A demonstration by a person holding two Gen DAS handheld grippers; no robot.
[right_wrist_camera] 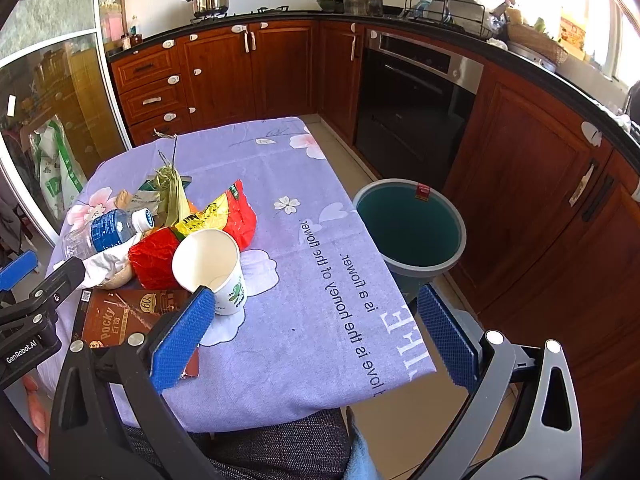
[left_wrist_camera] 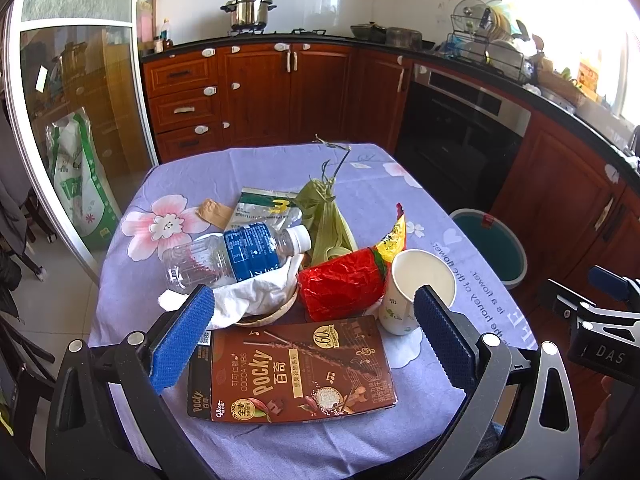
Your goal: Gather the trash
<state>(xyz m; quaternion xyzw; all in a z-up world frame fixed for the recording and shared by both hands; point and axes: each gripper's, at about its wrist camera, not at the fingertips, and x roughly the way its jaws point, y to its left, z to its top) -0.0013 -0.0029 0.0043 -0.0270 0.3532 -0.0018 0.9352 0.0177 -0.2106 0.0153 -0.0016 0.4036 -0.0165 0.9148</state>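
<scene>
My left wrist camera looks forward between the fingers of my left hand-held gripper (left_wrist_camera: 314, 334), from the near edge of the desk (left_wrist_camera: 248, 162) and above it, angled down at the trash pile close below, the kitchen cabinets beyond. My right wrist camera looks along my right hand-held gripper (right_wrist_camera: 316, 332) from further right, over the desk's near right corner toward the bin (right_wrist_camera: 412, 224) on the floor. Both views share the Pocky box (left_wrist_camera: 292, 372), paper cup (left_wrist_camera: 416, 288), bottle (left_wrist_camera: 240, 256), bin and cabinets. Each view catches the other gripper at its edge.
</scene>
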